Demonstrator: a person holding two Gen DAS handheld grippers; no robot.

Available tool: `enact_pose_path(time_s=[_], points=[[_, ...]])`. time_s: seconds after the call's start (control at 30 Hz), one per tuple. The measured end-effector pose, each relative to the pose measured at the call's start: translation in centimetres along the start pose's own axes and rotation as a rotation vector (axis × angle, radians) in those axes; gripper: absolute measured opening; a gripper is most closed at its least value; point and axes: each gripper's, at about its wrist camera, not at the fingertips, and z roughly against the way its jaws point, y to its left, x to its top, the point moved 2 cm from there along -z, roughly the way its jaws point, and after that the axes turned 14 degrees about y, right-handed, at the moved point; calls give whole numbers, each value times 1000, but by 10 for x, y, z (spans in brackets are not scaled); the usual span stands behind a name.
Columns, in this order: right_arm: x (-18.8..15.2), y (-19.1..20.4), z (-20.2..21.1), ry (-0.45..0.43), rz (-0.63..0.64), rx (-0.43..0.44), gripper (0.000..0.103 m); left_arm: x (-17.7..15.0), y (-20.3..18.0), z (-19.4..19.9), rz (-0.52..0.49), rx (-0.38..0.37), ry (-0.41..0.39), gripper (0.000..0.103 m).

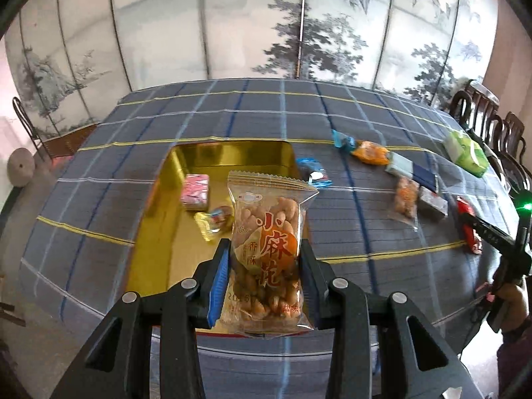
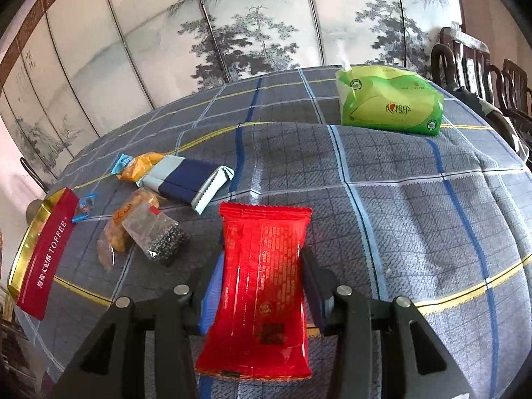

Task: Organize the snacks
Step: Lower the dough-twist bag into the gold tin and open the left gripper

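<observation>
Left wrist view: left hand-held gripper (image 1: 266, 259) was clamped on a clear fried-twist snack bag (image 1: 270, 252), held upright above the near edge of the gold tin (image 1: 232, 156). Inside the tin lay a pink packet (image 1: 196, 190) and a small yellow-wrapped candy (image 1: 214, 221). Right of the tin, loose snacks were scattered on the surface (image 1: 266, 113).

Right wrist view: right hand-held gripper (image 2: 261, 272) was closed on a red packet (image 2: 262, 286), well right of the tin (image 2: 43, 249); green tissue pack (image 2: 389, 101) sat far beyond.

Home dining room: clothed table (image 1: 266, 109), chairs (image 1: 482, 113), painted screen (image 1: 232, 23).
</observation>
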Motion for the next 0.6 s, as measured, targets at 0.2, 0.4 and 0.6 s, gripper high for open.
enact_pose_path(time_s=[0.2,0.4,0.6], points=[[-1,-1,0,-1,-5,-13,45,0,16,-10,38,22,5,36],[-2,2,-1,3,7,-28,45,-2,28,-23,57,49,20,36],[-2,2,-2,5,13,-29,45,-3,35,-33,70,68,29,36]])
